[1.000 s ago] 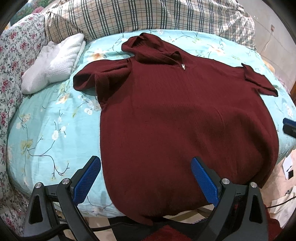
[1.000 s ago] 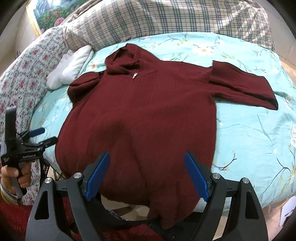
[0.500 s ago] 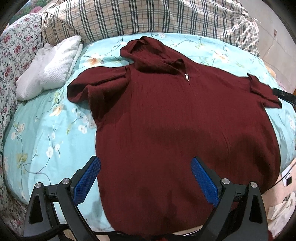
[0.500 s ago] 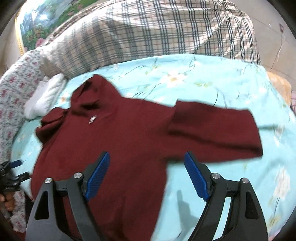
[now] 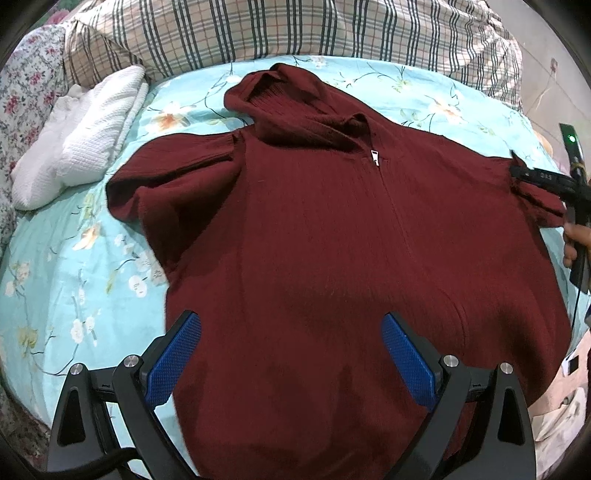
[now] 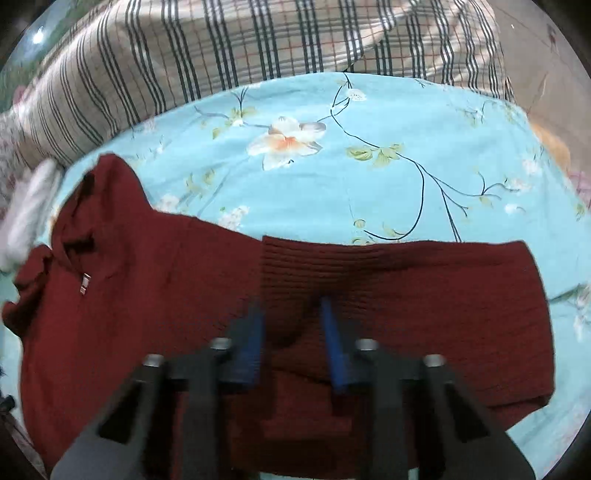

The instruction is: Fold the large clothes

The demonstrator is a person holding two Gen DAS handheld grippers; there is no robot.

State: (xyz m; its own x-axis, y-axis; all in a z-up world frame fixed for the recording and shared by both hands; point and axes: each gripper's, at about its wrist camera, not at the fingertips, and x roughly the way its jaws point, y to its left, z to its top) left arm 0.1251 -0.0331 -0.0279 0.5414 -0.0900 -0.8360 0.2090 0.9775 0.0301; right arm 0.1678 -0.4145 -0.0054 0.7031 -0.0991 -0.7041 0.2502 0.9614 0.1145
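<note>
A dark red hooded sweater (image 5: pixel 332 236) with a short zip lies spread face up on the bed; it also shows in the right wrist view (image 6: pixel 147 295). My left gripper (image 5: pixel 291 354) is open and empty, hovering over the sweater's lower body. My right gripper (image 6: pixel 291 332) has its jaws narrowed around a raised fold of the sweater's right sleeve (image 6: pixel 424 295) near the shoulder; the frame is blurred. In the left wrist view the right gripper (image 5: pixel 546 181) is at the sleeve at the far right.
The bed has a light blue floral sheet (image 5: pixel 74 280). A white folded knit (image 5: pixel 77 133) lies at the left. Plaid pillows (image 5: pixel 295 29) line the head of the bed. A floral quilt (image 5: pixel 22 81) is at the far left. Papers lie on the floor (image 5: pixel 561 398) at the right.
My right gripper moved right and forward to the right sleeve and its jaws narrowed from wide open. My left gripper moved forward over the sweater's body.
</note>
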